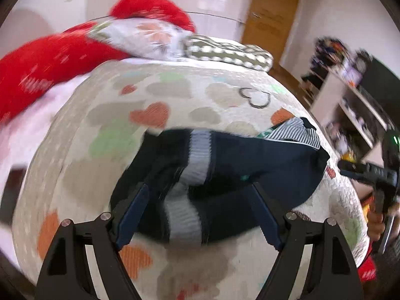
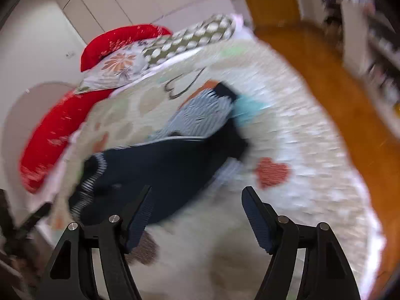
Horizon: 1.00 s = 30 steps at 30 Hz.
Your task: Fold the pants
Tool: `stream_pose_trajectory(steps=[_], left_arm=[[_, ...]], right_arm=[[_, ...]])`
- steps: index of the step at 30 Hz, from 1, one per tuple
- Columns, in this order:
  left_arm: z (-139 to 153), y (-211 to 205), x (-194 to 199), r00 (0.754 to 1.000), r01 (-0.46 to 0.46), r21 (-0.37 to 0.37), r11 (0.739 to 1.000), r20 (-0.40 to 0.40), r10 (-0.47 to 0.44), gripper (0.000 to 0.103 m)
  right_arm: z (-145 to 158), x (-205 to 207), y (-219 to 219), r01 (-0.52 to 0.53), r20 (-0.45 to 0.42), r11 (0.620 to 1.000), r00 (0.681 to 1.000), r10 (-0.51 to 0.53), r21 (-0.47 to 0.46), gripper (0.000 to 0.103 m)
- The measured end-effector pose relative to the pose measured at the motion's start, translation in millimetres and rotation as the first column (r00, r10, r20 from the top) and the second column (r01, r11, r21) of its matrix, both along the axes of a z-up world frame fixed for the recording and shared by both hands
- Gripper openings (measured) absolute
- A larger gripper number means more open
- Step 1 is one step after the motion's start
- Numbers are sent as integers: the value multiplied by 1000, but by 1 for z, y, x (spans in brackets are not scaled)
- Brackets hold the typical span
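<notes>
Dark navy pants (image 1: 262, 165) with a grey ribbed band (image 1: 197, 160) and striped lining lie bunched on the heart-patterned bedspread (image 1: 175, 95). My left gripper (image 1: 200, 190) is open, its fingers spread just above the near part of the pants and holding nothing. In the right wrist view the pants (image 2: 170, 167) lie ahead and to the left. My right gripper (image 2: 197, 192) is open and empty, over the bedspread (image 2: 300, 150) at the pants' near edge. The right gripper also shows at the right edge of the left wrist view (image 1: 370, 172). Both views are motion-blurred.
Red pillows (image 1: 50, 57) and patterned cushions (image 1: 225, 50) lie at the head of the bed. A wooden floor (image 2: 337, 95) runs along the bed's right side, with shelves (image 1: 355, 105) and a wooden door (image 1: 272, 7) beyond.
</notes>
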<state>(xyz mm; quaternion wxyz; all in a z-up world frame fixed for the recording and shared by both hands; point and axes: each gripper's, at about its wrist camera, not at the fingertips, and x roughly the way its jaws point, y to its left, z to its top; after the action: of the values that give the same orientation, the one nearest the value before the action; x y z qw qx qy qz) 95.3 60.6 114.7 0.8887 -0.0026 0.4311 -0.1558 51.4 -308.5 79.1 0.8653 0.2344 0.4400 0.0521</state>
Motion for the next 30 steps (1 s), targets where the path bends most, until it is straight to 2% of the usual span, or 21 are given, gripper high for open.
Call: stream_pose_trajectory(steps=[2, 5, 9, 12, 16, 17, 18, 19, 20, 21, 24, 30], left_arm=[[-4, -11, 22, 999, 40, 28, 999, -9, -39, 81], [-18, -24, 58, 992, 109, 26, 994, -66, -107, 81], [-35, -38, 96, 986, 157, 119, 980, -73, -149, 81], [-47, -44, 120, 981, 188, 162, 969, -87, -175, 81], [-67, -46, 145, 965, 241, 166, 956, -150, -217, 80], [-72, -47, 146, 959, 251, 173, 952, -178, -221, 63], [-75, -50, 145, 955, 262, 178, 949, -191, -227, 45], [-81, -50, 143, 950, 273, 201, 941, -213, -230, 8], [-85, -50, 139, 953, 269, 240, 933, -209, -221, 5], [-85, -50, 134, 953, 276, 245, 929, -193, -232, 5], [-75, -38, 125, 961, 258, 218, 941, -162, -226, 5], [-44, -13, 130, 987, 145, 160, 976, -86, -132, 5]], right_arm=[[-10, 26, -1, 3, -40, 998, 999, 0, 67, 76], [-21, 49, -1, 30, -68, 992, 997, -21, 127, 76], [-32, 73, -9, 79, -120, 978, 991, -56, 191, 76], [-36, 86, -14, 100, -142, 973, 987, -71, 209, 76], [-38, 102, -9, 103, -159, 981, 984, -77, 165, 75], [-39, 106, -7, 106, -171, 983, 982, -80, 147, 68], [-40, 108, -7, 107, -182, 985, 980, -82, 136, 57], [-42, 111, -6, 110, -203, 987, 975, -84, 119, 48], [-45, 114, -5, 109, -228, 989, 970, -84, 99, 25], [-47, 115, -5, 106, -241, 990, 967, -81, 94, 12], [-41, 112, -9, 95, -234, 988, 970, -64, 121, 7], [-3, 111, -6, 52, -163, 990, 986, -30, 131, 6]])
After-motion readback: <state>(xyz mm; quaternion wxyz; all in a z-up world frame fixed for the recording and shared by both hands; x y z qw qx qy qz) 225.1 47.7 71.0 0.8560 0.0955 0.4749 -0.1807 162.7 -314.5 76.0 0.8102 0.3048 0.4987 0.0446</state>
